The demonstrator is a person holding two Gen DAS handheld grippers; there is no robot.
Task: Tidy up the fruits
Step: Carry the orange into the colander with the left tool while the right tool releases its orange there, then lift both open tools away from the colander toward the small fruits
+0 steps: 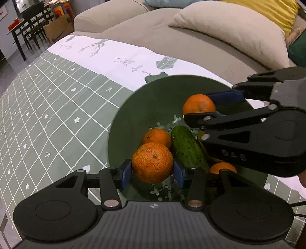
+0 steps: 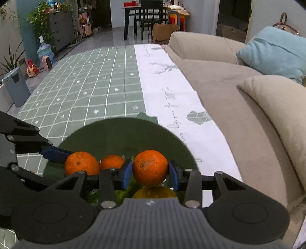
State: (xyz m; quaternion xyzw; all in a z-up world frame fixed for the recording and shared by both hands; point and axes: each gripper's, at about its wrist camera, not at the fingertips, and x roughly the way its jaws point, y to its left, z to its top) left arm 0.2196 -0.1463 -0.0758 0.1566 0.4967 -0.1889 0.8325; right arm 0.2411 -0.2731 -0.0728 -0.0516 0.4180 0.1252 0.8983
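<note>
A dark green bowl [image 1: 141, 99] sits on the checked tablecloth; it also shows in the right wrist view [image 2: 122, 132]. My left gripper [image 1: 152, 168] is shut on an orange [image 1: 152, 161] just above the bowl's near side. My right gripper [image 2: 150, 169] is shut on another orange [image 2: 150, 167] over the bowl; that orange shows in the left wrist view [image 1: 198, 104] too. In the bowl lie a cucumber [image 1: 188, 147], an orange [image 1: 157, 137] and another orange [image 1: 222, 167], partly hidden. A yellowish fruit [image 2: 155, 192] lies under the right gripper.
A beige sofa [image 2: 229, 76] with cushions runs along the table's far side. The green checked cloth [image 1: 47, 115] with a white strip [image 1: 114, 55] covers the table. Dining chairs [image 2: 149, 17], a grey bin [image 2: 16, 86] and plants stand farther off.
</note>
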